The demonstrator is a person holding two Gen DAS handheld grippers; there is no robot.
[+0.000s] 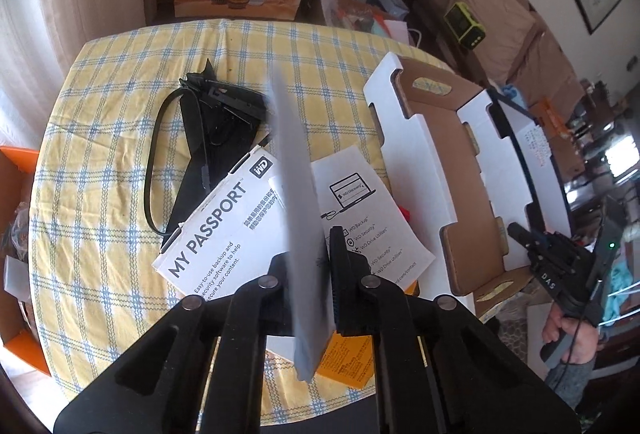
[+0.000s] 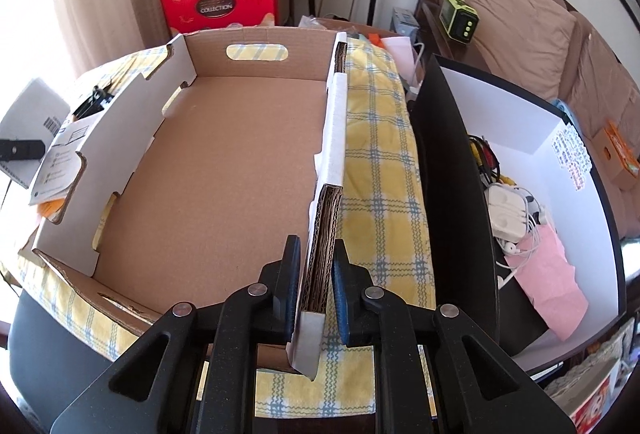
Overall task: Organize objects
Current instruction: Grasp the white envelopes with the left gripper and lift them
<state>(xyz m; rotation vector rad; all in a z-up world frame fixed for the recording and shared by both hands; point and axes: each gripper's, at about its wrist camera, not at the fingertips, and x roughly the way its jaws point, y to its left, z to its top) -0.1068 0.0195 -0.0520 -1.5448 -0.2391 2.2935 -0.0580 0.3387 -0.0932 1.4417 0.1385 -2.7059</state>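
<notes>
My left gripper [image 1: 310, 254] is shut on a thin grey flat sheet [image 1: 298, 201], held edge-on above the table. Below it lie a white WD "My Passport" box [image 1: 216, 222], a printed leaflet [image 1: 360, 205], an orange sheet [image 1: 348, 358] and a black case with a cable [image 1: 212, 125]. My right gripper [image 2: 318, 274] is shut on the right wall [image 2: 334, 169] of an empty cardboard tray [image 2: 224, 161]. The tray also shows in the left wrist view [image 1: 436, 161], with the right gripper [image 1: 536, 242] at its near corner.
The table has a yellow checked cloth [image 1: 112, 105]. A black-and-white open box [image 2: 532, 193] with chargers, cables and pink paper stands right of the table. Red gift boxes [image 2: 218, 1] stand behind. An orange box [image 1: 20, 274] is at the left.
</notes>
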